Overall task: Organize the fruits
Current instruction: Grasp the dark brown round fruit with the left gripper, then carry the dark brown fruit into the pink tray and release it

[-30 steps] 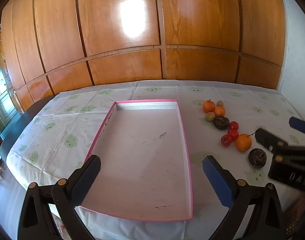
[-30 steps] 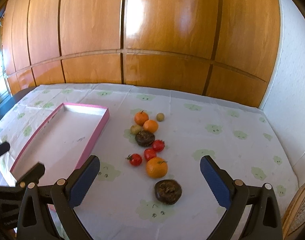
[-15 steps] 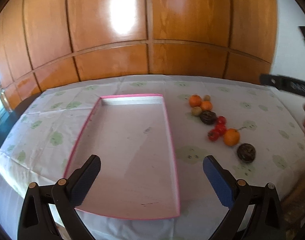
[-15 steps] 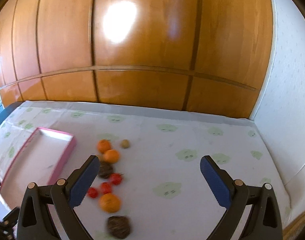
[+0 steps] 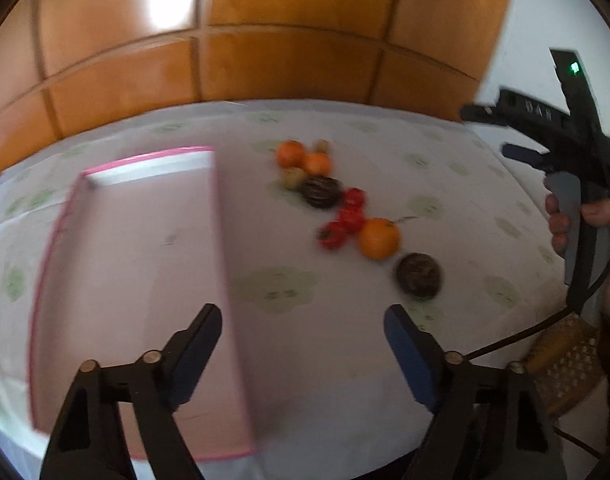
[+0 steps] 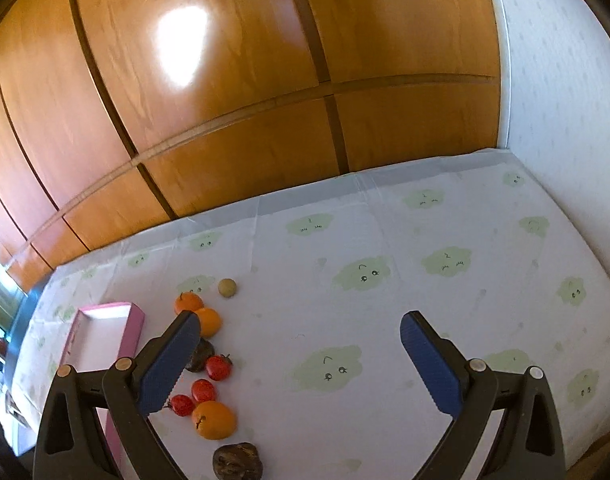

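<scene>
The fruits (image 5: 345, 204) lie in a loose diagonal line on the table (image 5: 445, 184), just right of the empty pink tray (image 5: 221, 240) and ahead-right of the left gripper (image 5: 303, 340), whose jaws have just been closing on nothing, while the right gripper (image 6: 299, 354) hangs wide open with the fruits at its left.

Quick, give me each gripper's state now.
Left gripper: open, jaws just been closing, nothing between them.
Right gripper: open, holding nothing.
</scene>
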A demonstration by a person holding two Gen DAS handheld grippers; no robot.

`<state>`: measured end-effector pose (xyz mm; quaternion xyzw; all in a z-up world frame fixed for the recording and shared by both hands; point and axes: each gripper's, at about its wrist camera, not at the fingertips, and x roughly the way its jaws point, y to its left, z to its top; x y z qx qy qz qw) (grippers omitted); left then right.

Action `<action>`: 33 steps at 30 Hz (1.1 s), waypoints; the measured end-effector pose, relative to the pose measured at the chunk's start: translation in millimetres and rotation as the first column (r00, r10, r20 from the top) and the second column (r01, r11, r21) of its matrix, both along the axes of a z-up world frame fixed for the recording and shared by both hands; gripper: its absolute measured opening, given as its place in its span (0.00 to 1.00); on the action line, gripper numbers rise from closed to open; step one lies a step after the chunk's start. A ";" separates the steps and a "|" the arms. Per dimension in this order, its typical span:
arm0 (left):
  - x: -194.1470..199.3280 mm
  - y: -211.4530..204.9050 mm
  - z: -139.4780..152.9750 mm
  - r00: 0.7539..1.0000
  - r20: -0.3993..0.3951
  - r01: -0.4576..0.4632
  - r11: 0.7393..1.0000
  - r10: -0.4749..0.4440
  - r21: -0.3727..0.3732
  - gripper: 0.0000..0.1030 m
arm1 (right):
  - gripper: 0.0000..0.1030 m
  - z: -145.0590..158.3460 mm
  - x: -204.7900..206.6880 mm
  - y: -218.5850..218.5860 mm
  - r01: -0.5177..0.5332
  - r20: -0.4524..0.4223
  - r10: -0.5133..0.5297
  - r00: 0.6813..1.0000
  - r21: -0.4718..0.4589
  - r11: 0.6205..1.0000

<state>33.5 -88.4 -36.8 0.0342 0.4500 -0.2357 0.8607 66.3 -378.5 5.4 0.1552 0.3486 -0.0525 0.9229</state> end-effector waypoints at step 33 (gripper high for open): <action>8.8 -67.0 -45.4 0.987 -0.061 0.152 0.988 -0.150 0.034 0.50 | 0.67 -44.9 31.7 43.8 -0.244 -0.223 0.260 0.940 0.098 0.965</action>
